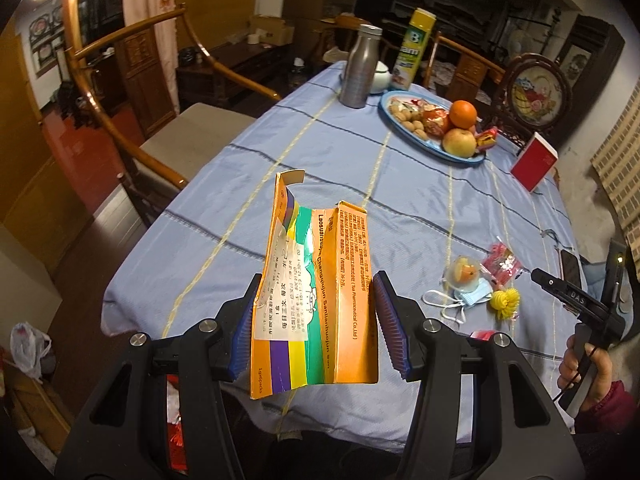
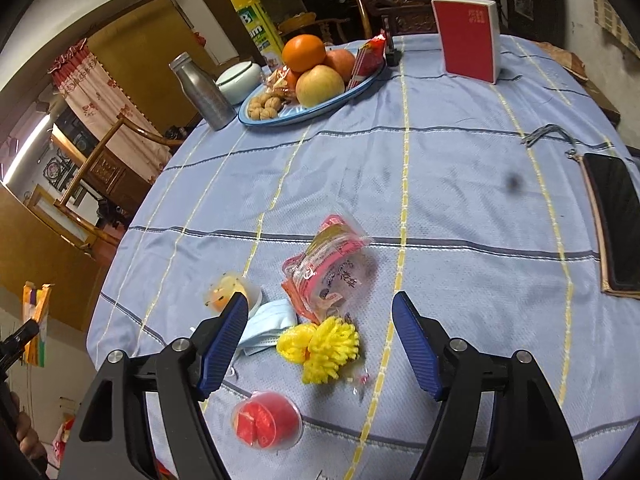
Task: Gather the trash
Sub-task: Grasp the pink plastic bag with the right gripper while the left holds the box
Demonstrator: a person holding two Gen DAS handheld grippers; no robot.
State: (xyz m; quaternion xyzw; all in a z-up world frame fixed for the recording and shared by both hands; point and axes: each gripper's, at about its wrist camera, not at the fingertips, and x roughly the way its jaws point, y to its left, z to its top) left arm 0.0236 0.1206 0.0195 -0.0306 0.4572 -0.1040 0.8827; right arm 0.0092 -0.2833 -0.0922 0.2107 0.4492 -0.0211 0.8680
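My left gripper is shut on a torn orange medicine box, held upright above the table's near edge; the same box shows at the far left of the right wrist view. My right gripper is open and hangs just above a cluster of trash. That cluster is a pink plastic wrapper, a yellow foam net, a blue face mask, a clear jelly cup and a red jelly cup. Nothing is pressed between its pads. A hand carries the right gripper at the right of the left wrist view.
On the blue checked tablecloth stand a fruit plate, a metal bottle, a yellow can and a red box. A phone on a pouch lies at the right edge. A wooden chair stands to the left.
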